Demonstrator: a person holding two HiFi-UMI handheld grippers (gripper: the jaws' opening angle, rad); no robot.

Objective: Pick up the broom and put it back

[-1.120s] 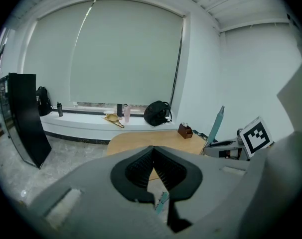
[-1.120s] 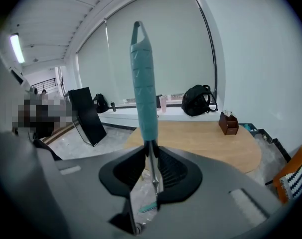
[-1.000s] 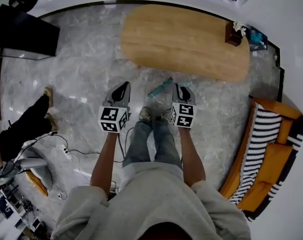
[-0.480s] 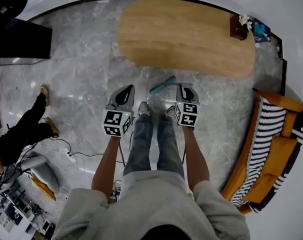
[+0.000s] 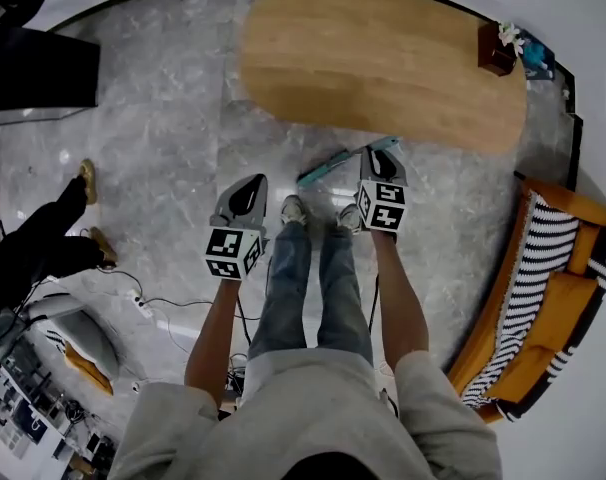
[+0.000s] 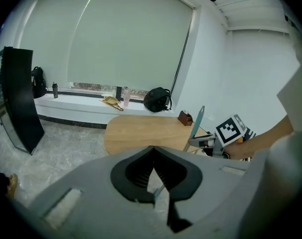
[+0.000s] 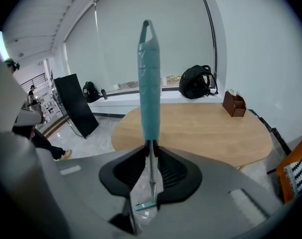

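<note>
now the right gripper clamps the broom shaft — left gripper seemingly closed, empty.

The right hand-held gripper, clamped on the broom, moves forward until its tip overlaps the table edge in the head view; the left hand-held gripper drops slightly back.

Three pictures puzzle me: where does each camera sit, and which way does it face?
Head view: on the person's head, facing steeply down; shows arms, legs, left gripper, right gripper.
Left gripper view: on that gripper, facing the wooden table; shows its jaws, right hand.
Right gripper view: on that gripper, facing along the held broom; shows its jaws.
Shared: all see the table.
</note>
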